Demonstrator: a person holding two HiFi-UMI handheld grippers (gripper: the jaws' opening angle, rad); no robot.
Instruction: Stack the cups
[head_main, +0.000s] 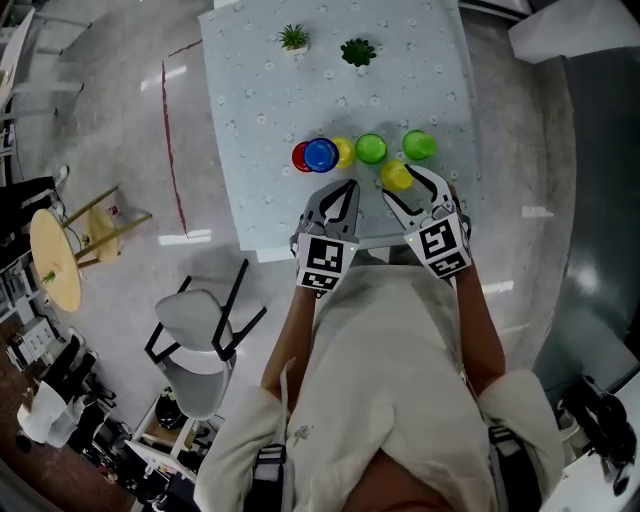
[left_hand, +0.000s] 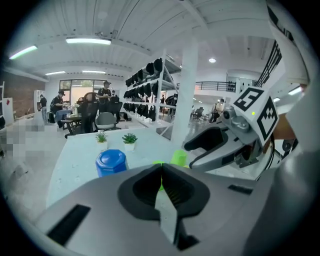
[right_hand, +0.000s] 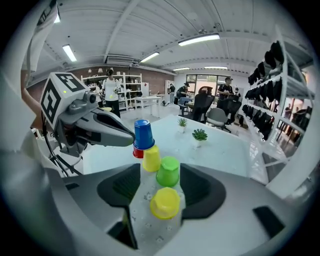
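Table (head_main: 250, 120), front edge, row of cups:
- Red cup (head_main: 298, 157) leftmost. Blue cup (head_main: 320, 154) overlaps it; whether stacked, cannot tell.
- Yellow cup (head_main: 344, 152) touches blue.
- Left gripper (head_main: 347, 187) just before these, jaws together, nothing held.
- Green cup (head_main: 371, 148) apart.
- Second yellow cup (head_main: 396, 175) nearer front edge, between wide-apart jaws of right gripper (head_main: 407, 183); pads clear of it.
- Second green cup (head_main: 418, 144) nearest right edge.
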